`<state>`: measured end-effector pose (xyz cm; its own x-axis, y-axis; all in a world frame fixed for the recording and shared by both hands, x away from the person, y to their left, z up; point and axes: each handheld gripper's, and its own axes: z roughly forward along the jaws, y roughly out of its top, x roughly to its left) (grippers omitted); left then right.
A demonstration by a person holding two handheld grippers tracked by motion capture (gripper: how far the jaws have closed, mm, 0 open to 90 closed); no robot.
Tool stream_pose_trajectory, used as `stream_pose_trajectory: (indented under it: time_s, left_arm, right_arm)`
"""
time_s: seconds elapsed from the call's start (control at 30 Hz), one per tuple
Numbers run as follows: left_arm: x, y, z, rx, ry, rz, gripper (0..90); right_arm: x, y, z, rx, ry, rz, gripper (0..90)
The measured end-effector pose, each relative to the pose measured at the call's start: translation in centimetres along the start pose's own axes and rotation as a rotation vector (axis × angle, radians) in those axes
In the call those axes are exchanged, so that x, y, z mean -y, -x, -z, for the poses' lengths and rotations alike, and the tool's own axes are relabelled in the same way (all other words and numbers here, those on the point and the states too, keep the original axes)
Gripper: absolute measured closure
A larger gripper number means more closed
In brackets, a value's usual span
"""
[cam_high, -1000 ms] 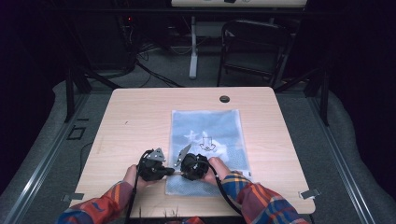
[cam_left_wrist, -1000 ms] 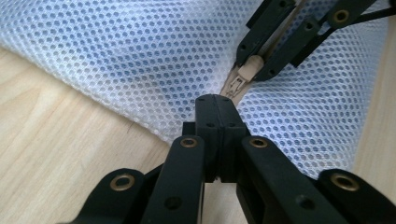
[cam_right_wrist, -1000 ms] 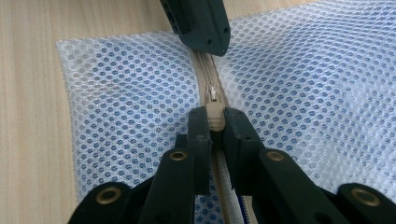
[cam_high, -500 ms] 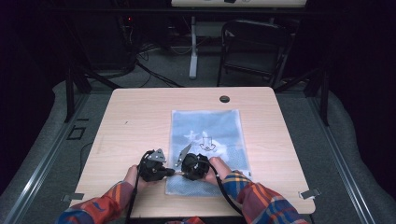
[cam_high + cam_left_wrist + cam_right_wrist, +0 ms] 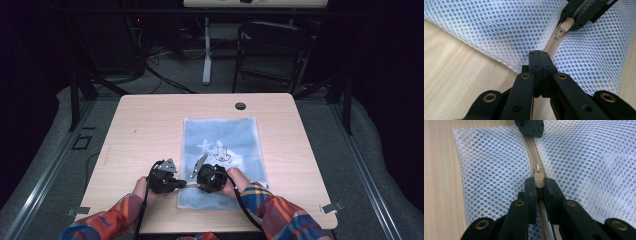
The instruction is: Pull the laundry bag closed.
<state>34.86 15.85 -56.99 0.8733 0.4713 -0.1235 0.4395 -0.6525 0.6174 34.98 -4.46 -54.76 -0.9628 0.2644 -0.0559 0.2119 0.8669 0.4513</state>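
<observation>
- Mesh bag (image 5: 224, 150) lies flat on the table (image 5: 150, 125), right of centre, near edge toward the person.
- Left gripper (image 5: 540, 56): jaws fully closed, pinching the bag's edge at the zipper (image 5: 552, 43) end.
- Right gripper (image 5: 539, 184): jaws clamped on the beige zipper pull (image 5: 539, 180).

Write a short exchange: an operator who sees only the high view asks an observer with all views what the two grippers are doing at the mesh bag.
Operator: What is the right gripper holding?
Observer: Its jaws pinch the beige zip pull on the mesh bag.
Operator: And the left gripper?
Observer: Its jaws are shut at the bag's edge, where the zip ends.
Operator: Is the zip closed between them?
Observer: Yes, the teeth there are joined.
</observation>
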Motion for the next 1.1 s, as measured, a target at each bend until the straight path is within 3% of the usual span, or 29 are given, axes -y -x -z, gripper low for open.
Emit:
stream_pose_trajectory:
  time_s: [0.27, 1.1]
  left_arm:
    - [0.0, -0.1, 0.0, 0.020, 0.000, 0.007, 90.0]
    - [0.0, -0.1, 0.0, 0.008, -0.004, 0.009, 90.0]
  right_arm:
    - [0.4, 0.1, 0.4, 0.005, -0.014, -0.002, 81.9]
    - [2.0, 0.3, 1.6, 0.019, -0.026, -0.018, 81.9]
